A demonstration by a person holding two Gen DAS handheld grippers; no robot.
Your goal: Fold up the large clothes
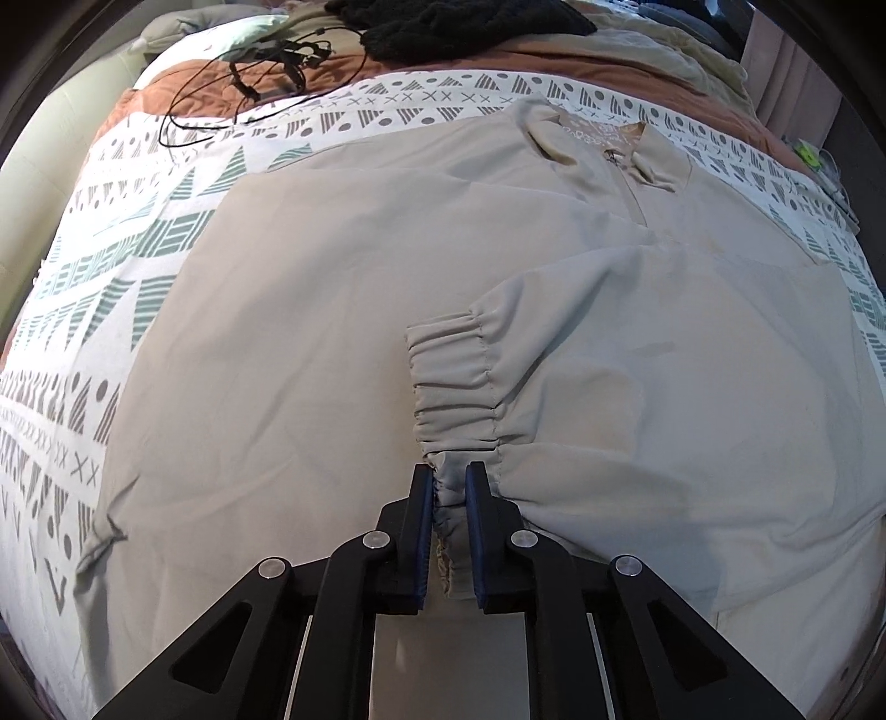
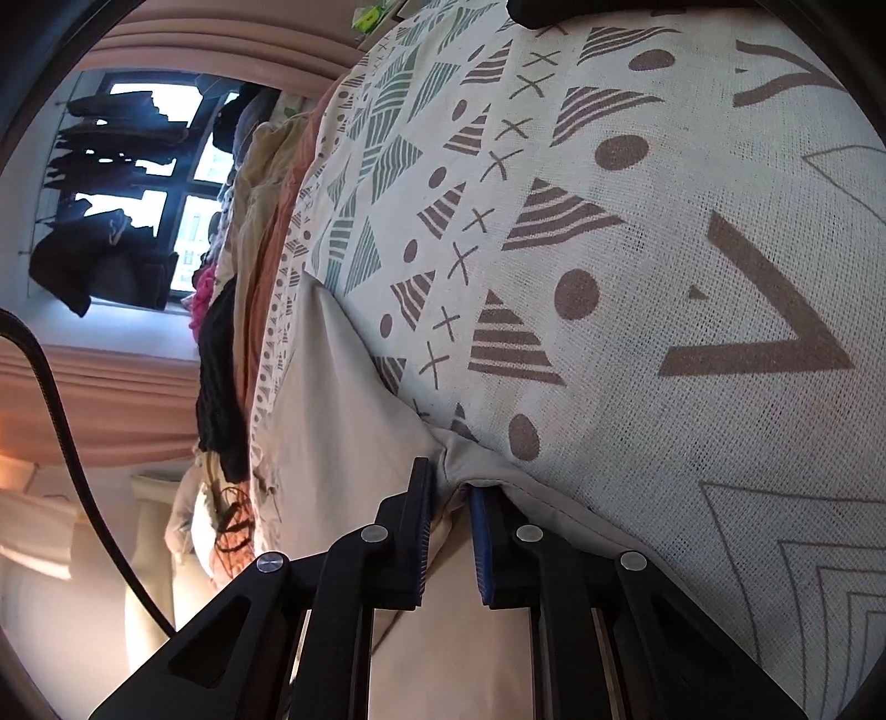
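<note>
Bedspread (image 1: 166, 232): white, geometric print, covers bed.
Cables (image 1: 260, 72): black, tangled, lying near pillow (image 1: 221, 33).
Window (image 2: 160, 183): dark clothes hanging.

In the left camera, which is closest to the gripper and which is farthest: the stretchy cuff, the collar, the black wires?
1. Cuff: pinched in the left gripper.
2. Collar: farther up the jacket, to the right.
3. Black wires: farthest, upper left on the bed.

Beige jacket (image 1: 360, 332) flat on patterned bedspread (image 1: 83, 332)
</note>
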